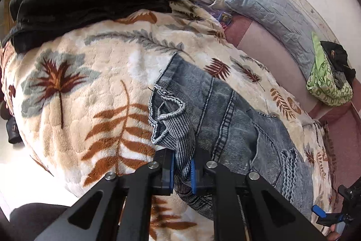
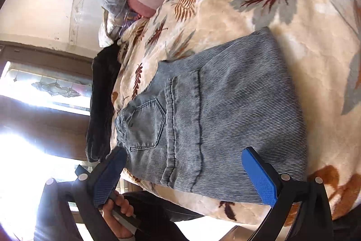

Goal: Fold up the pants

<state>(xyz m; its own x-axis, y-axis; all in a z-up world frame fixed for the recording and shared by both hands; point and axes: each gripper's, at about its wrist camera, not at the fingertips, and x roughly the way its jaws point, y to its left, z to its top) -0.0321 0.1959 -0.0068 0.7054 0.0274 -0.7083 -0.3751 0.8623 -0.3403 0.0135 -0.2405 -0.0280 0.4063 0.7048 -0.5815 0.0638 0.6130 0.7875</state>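
Blue denim pants (image 1: 227, 119) lie on a cream blanket with a leaf print (image 1: 94, 92). In the left wrist view my left gripper (image 1: 182, 169) is shut on a bunched fold of the pants' hem end, inside-out ribbed cloth between its blue pads. In the right wrist view the pants (image 2: 225, 110) lie folded, with a back pocket (image 2: 144, 125) showing at the left. My right gripper (image 2: 182, 173) is open wide and empty, its blue fingers (image 2: 259, 175) on either side of the near edge of the pants. The right gripper also shows at the lower right of the left wrist view (image 1: 325, 216).
A black garment (image 1: 90, 6) lies at the blanket's far end near a window. A grey quilted pillow (image 1: 277, 22) leans on the wall. A green bag with dark clothes (image 1: 329, 80) sits at the right. The bed edge and floor (image 1: 18, 168) are at the left.
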